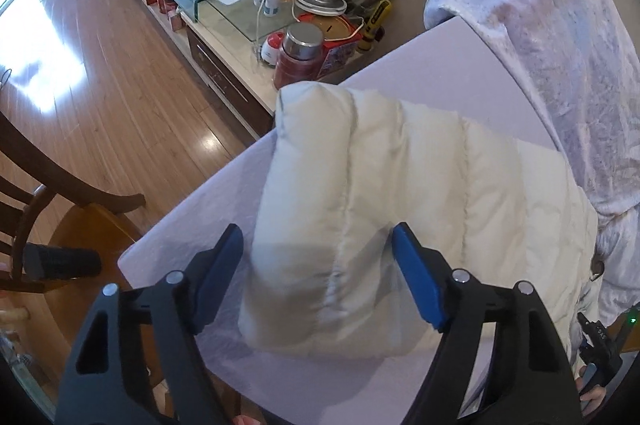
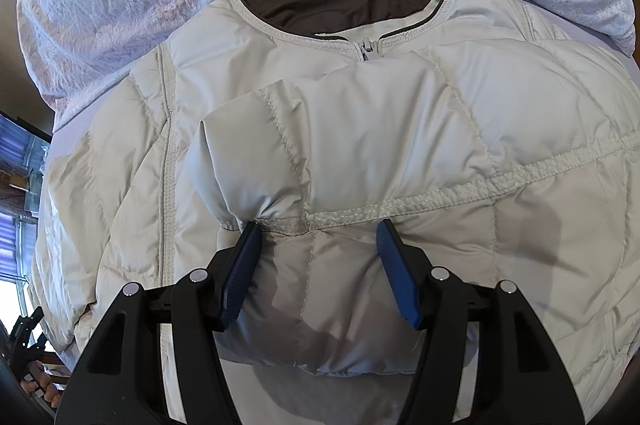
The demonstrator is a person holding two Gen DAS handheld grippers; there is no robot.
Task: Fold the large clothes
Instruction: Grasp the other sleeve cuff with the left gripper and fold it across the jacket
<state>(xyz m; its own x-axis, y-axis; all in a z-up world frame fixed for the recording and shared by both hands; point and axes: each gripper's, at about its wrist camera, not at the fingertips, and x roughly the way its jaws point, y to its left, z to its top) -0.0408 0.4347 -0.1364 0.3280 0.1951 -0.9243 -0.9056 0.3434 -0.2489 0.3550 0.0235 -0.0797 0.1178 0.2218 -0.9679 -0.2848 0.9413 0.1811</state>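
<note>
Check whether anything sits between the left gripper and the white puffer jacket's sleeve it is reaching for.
Nothing visible does. The left gripper straddles the jacket sleeve on the table, pads either side, no object between. The patterned garment lies further back, clear of the sleeve end.

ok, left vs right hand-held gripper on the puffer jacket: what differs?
The left hand-held gripper straddles the sleeve with a gap at one pad. The right hand-held gripper pinches a bunched fold of the cream puffer jacket, and the fabric puckers at its pads. Left works near the table edge, right mid-chest below the zip. Shared: both point steeply down and have blue pads.
</note>
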